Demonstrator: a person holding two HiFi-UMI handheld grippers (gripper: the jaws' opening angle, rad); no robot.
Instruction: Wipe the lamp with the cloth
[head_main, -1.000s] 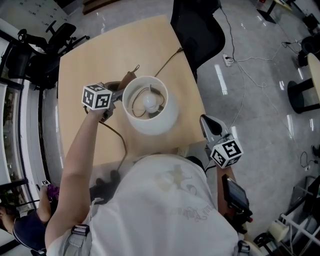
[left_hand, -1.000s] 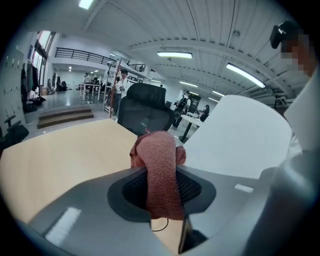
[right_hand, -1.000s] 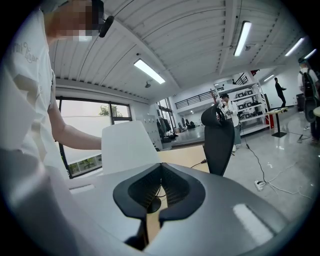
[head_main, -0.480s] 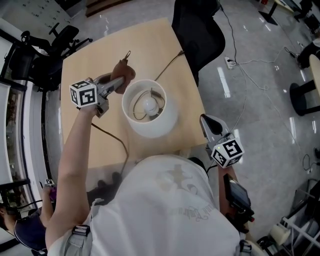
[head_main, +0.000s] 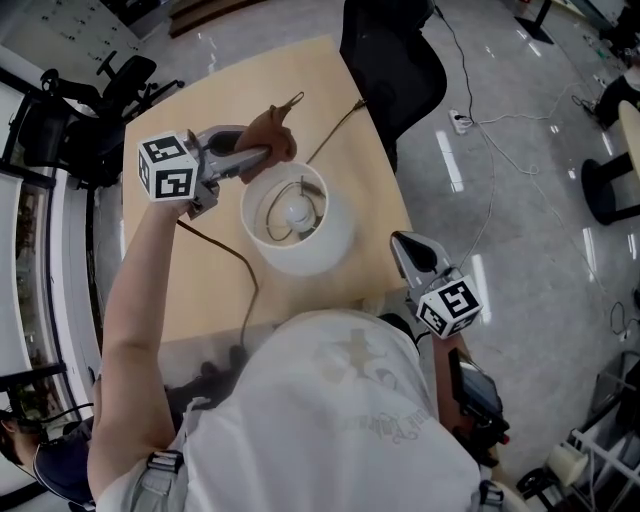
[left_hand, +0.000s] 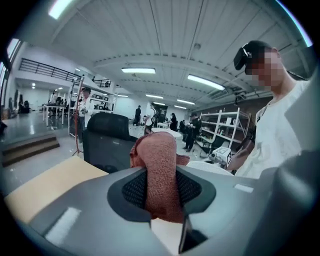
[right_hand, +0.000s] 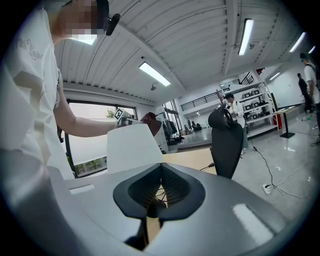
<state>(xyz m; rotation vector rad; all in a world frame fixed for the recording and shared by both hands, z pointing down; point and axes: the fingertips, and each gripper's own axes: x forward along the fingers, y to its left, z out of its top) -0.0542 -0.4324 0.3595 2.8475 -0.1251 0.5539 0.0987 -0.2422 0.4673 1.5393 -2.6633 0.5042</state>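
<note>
Glossy grey floor, black office chair, ceiling strip lights, prob. shelving at back.

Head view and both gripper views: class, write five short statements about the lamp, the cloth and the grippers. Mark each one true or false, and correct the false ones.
1. The left gripper is closed on the brown cloth. True.
2. The lamp has a black shade. False: the shade is white.
3. The right gripper grips the lamp's cord. False: its jaws are together with nothing between them, and it is off the table's edge, apart from the lamp.
4. Seen from above, a bulb shows inside the shade. True.
5. The cloth lies flat on the table. False: it is held up off the table, by the shade's upper rim.
</note>
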